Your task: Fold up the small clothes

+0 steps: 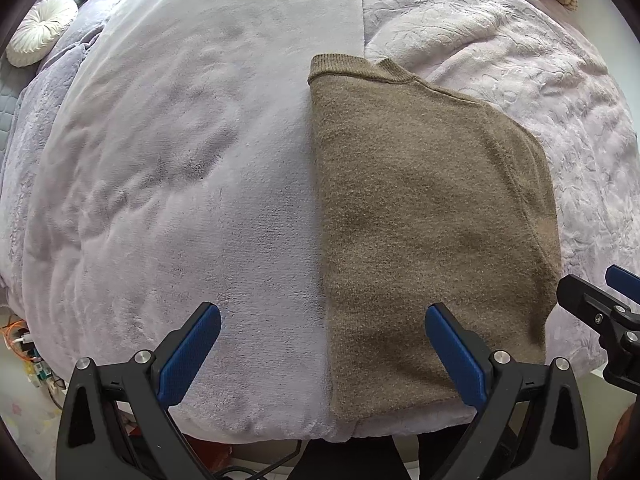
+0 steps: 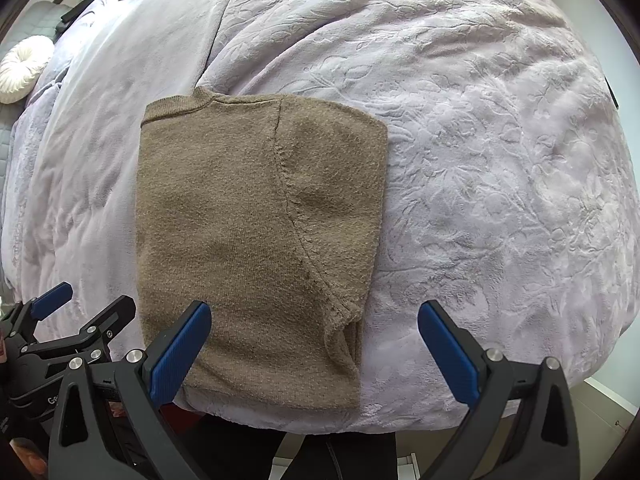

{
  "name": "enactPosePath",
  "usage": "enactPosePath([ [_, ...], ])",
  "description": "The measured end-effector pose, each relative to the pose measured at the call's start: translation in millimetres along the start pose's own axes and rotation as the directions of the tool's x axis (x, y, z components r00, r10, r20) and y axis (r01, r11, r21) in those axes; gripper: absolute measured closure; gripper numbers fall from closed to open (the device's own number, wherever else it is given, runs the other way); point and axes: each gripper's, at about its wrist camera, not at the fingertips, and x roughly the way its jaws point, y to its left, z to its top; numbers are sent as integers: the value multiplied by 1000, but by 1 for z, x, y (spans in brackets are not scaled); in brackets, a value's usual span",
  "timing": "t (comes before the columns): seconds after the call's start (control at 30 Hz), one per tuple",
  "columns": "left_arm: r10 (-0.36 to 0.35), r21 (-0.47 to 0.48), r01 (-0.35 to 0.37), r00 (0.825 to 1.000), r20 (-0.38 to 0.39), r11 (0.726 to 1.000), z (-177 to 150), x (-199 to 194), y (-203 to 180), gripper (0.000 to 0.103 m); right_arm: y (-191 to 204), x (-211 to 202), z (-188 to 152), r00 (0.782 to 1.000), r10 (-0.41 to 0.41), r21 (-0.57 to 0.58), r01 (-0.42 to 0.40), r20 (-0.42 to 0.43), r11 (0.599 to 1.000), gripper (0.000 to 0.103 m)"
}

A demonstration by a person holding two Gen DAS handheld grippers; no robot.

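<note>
On the bed (image 1: 180, 160) ahead of both wide-apart, empty grippers, left (image 1: 322, 346) and right (image 2: 314, 342), the sweater (image 2: 256, 240) lies folded lengthwise, probably needing one crosswise fold.

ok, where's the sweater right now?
The sweater lies folded flat on the blanket near the bed's front edge, left of centre in the right wrist view and right of centre in the left wrist view.

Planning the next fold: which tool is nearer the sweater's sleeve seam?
Right. The right tool hovers over the brown sweater's seam side; the left tool straddles its opposite folded edge.
</note>
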Motion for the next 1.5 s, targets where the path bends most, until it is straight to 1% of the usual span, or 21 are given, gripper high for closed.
enactPosePath([
  [0.97, 7, 9, -7, 1000, 1, 1000, -6, 1, 1, 1, 10, 1, -3, 1000, -22, -2, 22, 5, 1000, 0],
  [1.3, -9, 25, 9, 1000, 9, 1000, -7, 1, 6, 1, 15, 0, -3, 999, -35, 10, 35, 15, 999, 0],
  [1.5, -25, 46, 25, 1000, 10, 999, -6, 4, 8, 1, 17, 0, -3, 998, -57, 27, 56, 24, 998, 0],
])
